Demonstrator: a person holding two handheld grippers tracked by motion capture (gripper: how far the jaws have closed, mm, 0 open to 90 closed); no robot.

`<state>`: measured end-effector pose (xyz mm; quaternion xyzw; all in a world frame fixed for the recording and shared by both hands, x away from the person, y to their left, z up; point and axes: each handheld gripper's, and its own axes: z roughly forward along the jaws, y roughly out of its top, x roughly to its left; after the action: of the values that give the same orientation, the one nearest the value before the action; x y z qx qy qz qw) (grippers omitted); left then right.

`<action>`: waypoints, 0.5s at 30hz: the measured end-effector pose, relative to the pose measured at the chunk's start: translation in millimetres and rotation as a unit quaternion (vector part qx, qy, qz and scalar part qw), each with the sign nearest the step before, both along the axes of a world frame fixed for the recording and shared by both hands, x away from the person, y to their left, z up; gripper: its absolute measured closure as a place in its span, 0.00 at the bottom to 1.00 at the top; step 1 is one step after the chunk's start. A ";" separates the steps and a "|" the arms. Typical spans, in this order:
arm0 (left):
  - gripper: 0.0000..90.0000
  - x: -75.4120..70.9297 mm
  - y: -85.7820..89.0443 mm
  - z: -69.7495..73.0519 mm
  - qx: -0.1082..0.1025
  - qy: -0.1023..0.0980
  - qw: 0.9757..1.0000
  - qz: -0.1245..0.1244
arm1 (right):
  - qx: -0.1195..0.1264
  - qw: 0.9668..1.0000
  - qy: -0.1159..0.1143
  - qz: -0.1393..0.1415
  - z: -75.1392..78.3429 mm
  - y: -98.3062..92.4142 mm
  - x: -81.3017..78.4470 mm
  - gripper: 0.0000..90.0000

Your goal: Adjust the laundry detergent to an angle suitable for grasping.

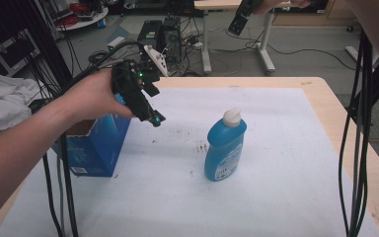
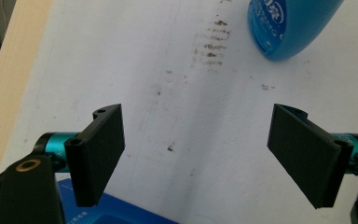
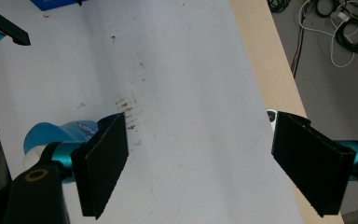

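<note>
Tongs [image 1: 150, 116] tilted down above box [image 1: 96, 143]

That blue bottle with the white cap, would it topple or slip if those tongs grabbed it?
The blue bottle stands upright, tall on a narrow base, so a push near its white cap would probably tip it. Its smooth, glossy, curved plastic sides may slip between flat pads. It looks rigid rather than floppy; its weight cannot be judged.

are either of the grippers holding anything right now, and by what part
Nothing is held. The left gripper and right gripper are both open and empty; the blue bottle stands untouched.
</note>
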<state>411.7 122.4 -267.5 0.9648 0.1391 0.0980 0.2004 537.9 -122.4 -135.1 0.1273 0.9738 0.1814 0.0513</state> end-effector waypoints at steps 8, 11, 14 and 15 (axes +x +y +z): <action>0.21 -13.4 -9.1 0.0 -0.014 0.003 1.000 -0.009 | -0.002 1.000 0.000 -0.001 -0.2 -0.7 -1.6 0.20; 0.21 -16.2 -10.7 -0.2 -0.023 0.002 1.000 -0.009 | -0.001 1.000 0.000 -0.002 0.3 -0.9 -2.4 0.20; 0.21 -20.7 -12.7 0.5 -0.035 0.006 0.999 -0.009 | 0.001 1.000 -0.001 -0.001 0.9 -1.6 -3.2 0.20; 0.21 -23.9 -14.5 0.2 -0.046 0.005 0.999 -0.010 | 0.002 1.000 -0.003 0.001 0.7 -1.9 -3.0 0.20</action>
<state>387.9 107.9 -267.3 0.9563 0.1350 0.0847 0.2451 534.9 -124.2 -134.4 0.1261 0.9733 0.1842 0.0537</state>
